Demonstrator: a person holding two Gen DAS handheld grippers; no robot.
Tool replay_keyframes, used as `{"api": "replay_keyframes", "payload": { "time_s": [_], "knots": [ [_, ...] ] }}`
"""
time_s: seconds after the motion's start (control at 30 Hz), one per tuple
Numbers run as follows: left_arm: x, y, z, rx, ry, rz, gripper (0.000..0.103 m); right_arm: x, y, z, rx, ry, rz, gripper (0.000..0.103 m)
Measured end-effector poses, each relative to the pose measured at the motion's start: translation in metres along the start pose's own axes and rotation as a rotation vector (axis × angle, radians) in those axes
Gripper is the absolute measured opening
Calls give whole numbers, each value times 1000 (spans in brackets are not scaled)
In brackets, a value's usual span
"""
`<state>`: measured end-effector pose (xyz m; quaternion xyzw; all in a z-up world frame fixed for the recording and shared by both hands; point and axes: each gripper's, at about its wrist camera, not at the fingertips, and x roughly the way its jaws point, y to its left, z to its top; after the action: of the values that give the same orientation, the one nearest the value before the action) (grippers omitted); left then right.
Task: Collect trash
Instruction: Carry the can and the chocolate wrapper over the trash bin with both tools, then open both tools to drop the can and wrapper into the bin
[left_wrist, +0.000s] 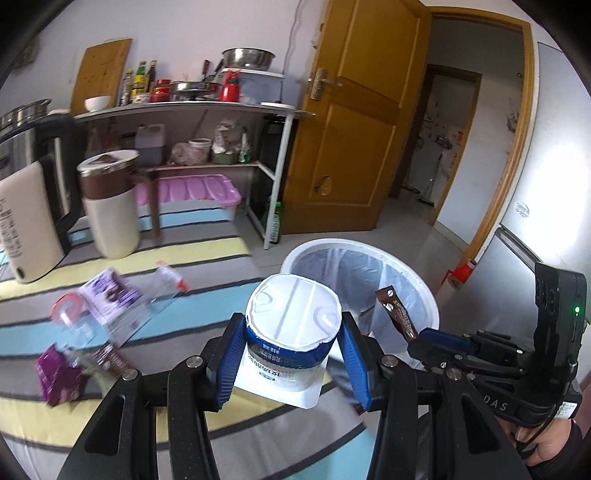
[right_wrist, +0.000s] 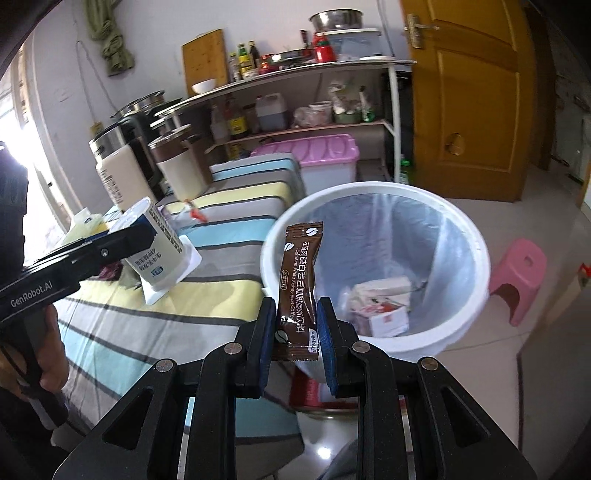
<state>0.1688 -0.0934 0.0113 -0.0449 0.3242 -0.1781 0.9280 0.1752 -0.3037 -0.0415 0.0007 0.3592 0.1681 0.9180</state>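
Note:
My left gripper (left_wrist: 293, 347) is shut on a white and blue yogurt cup (left_wrist: 291, 325), held upside down above the striped table near the bin; the cup also shows in the right wrist view (right_wrist: 159, 247). My right gripper (right_wrist: 297, 328) is shut on a brown coffee sachet (right_wrist: 299, 280), held upright at the near rim of the white lined trash bin (right_wrist: 476, 295). The sachet (left_wrist: 397, 314) and bin (left_wrist: 424, 291) also show in the left wrist view. The bin holds white cartons (right_wrist: 384, 306). More wrappers (left_wrist: 110, 299) lie on the table at the left.
The striped tablecloth (left_wrist: 184, 258) carries a kettle (left_wrist: 33, 206), a brown and cream jar (left_wrist: 110, 206) and purple packets (left_wrist: 59, 376). A shelf with kitchenware (left_wrist: 207, 107), a pink-lidded box (left_wrist: 192, 192), a wooden door (left_wrist: 354, 122) and a pink stool (right_wrist: 521, 277) stand around.

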Motion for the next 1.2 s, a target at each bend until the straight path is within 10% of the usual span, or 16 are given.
{"api": "replay_keyframes", "payload": {
  "time_s": [1.2],
  "knots": [
    [90,-32,15,32,76,-111,54,23,-49,4,89,44,-115,34]
  ]
}}
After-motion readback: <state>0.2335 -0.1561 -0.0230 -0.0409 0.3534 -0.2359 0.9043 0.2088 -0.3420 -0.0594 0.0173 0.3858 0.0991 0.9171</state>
